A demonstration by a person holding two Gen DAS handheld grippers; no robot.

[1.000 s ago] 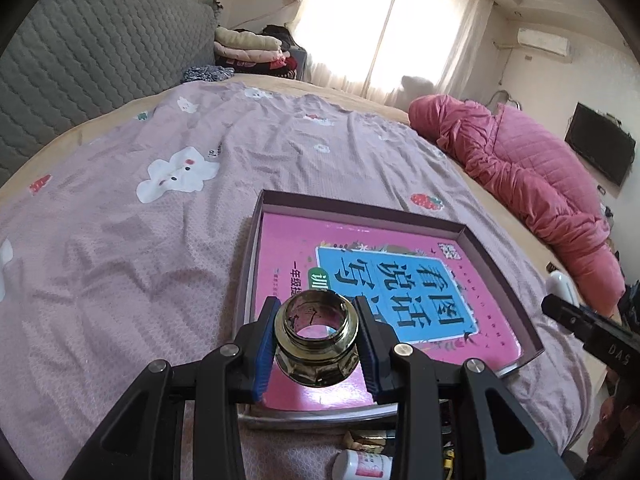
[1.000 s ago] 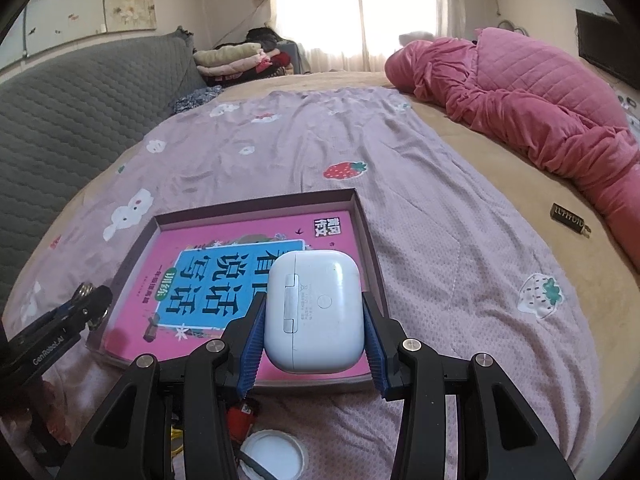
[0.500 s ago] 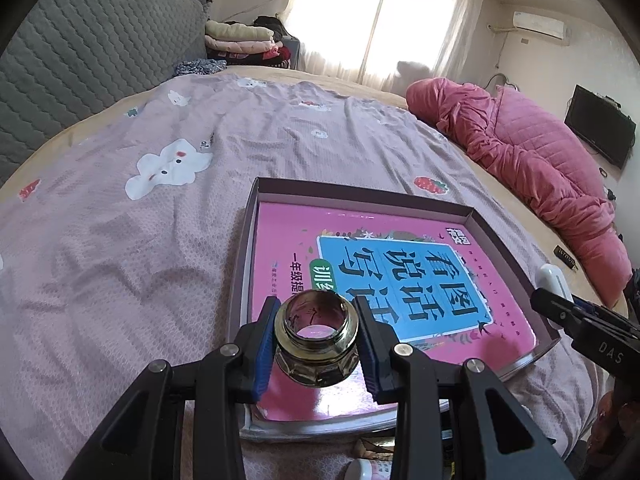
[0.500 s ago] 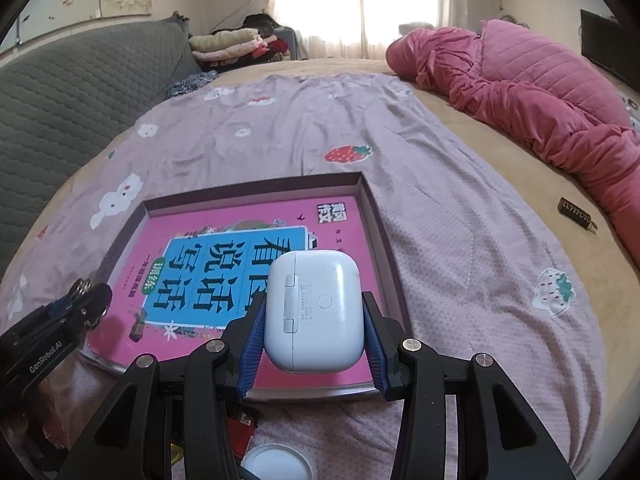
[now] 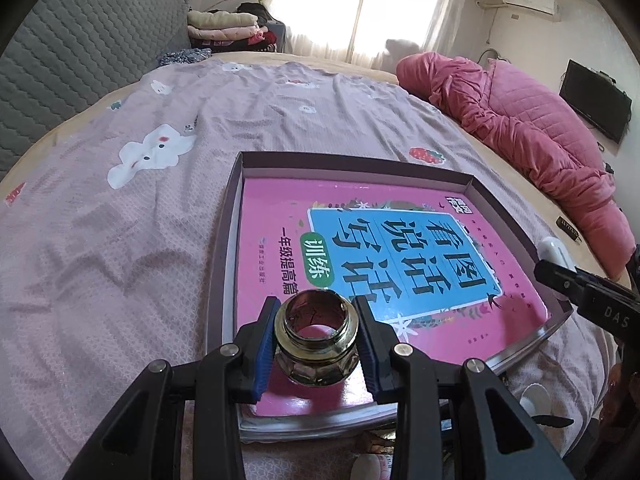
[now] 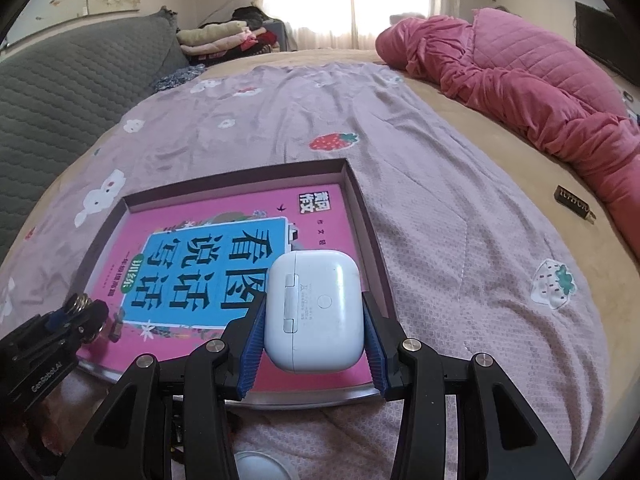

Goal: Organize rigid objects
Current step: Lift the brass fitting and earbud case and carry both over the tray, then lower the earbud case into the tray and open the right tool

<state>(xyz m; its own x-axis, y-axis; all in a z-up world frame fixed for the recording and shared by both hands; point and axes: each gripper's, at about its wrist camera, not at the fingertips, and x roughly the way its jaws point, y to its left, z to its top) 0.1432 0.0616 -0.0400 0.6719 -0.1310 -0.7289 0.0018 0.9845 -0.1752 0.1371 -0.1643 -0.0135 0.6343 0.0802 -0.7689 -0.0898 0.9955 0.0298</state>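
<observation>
My left gripper is shut on a small open glass jar with a threaded neck, held over the near left part of a shallow dark tray. A pink book with a blue title panel fills the tray. In the right wrist view my right gripper is shut on a white earbud case, hinge side up, over the book's near right corner inside the tray. Each gripper shows at the edge of the other's view: the right one, the left one.
The tray lies on a lilac bedsheet with printed rabbits and strawberries. A pink quilt is heaped at the right. A small dark flat object lies on the tan mattress. A white round lid sits below the right gripper. Grey headboard at left.
Both grippers have sunk toward the tray with their loads; the tray and book look larger and nearer. Neither grip has changed.
</observation>
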